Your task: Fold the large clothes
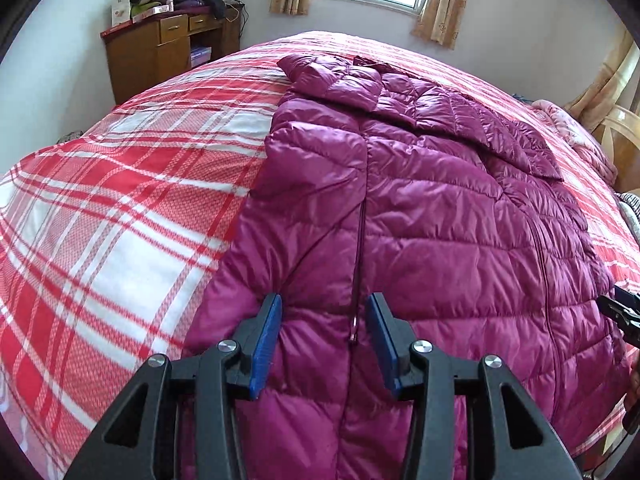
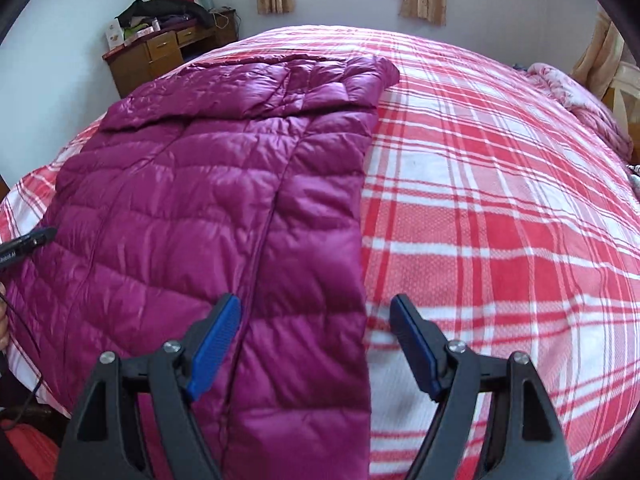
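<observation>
A: Two grippers, both released, and neither has cloth pinched. Your left gripper hangs over the near hem of the purple down jacket, its fingers apart on either side of the zipper. Close there and you may catch the zipper pull and only one layer, so the front would peel up while the back stays on the bed.

B: And your right gripper?

A: Its fingers straddle the jacket's right edge, one over the quilting, the other over the red plaid bedcover. Dip too low and you risk grabbing the bedcover along with the jacket, which would drag the whole sheet as you lift.

B: Anything farther out?

A: That shell looks slick and puffy, so I'd expect a shallow bite to slip. The jacket lies flat down the middle of the bed, with the hood and upper part already lapped over at the far end. Lift the hem unevenly and that fold will likely slide askew. The wooden desk beyond is well clear.
</observation>
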`<action>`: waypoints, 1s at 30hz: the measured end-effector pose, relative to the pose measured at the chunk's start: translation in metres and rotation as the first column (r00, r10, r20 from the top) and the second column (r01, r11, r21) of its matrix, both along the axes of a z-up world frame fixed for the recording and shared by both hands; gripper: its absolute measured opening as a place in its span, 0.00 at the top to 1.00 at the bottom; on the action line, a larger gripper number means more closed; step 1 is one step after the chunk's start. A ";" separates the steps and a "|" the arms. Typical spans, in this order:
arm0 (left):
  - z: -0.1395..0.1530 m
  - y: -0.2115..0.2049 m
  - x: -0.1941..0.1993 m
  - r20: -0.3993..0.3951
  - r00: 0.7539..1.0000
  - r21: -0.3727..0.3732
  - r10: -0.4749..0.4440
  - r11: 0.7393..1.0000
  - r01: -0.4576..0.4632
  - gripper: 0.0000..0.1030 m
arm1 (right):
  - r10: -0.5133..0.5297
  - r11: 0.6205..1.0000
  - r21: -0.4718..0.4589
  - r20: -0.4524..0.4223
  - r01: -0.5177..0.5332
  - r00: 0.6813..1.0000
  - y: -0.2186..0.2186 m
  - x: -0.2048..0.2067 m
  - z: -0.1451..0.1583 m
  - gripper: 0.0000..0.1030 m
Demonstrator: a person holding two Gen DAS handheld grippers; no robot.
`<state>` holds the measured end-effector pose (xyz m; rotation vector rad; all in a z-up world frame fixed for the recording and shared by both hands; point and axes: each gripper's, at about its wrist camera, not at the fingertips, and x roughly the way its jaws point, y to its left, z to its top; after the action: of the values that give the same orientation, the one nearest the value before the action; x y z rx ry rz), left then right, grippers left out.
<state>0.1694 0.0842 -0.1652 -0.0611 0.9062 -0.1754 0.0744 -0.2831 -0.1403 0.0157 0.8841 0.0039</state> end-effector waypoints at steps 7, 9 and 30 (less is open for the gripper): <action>-0.001 -0.011 -0.017 0.004 1.000 0.080 0.010 0.997 -0.010 0.52 | 0.018 0.999 -0.028 0.018 -0.017 1.000 0.011 -0.033 -0.006 0.23; -0.002 -0.016 -0.020 0.004 1.000 0.115 0.011 0.993 -0.012 0.51 | 0.023 0.999 -0.031 0.024 -0.022 0.999 0.013 -0.042 -0.008 0.23; 0.013 0.001 -0.015 -0.148 0.988 0.072 -0.047 0.996 0.058 0.45 | 0.039 0.997 0.064 0.015 -0.040 0.999 0.008 -0.078 -0.009 0.23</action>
<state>0.1548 0.0854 -0.1526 0.0213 1.0606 -0.1866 -0.0038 -0.2750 -0.1494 0.0579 0.8698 0.0690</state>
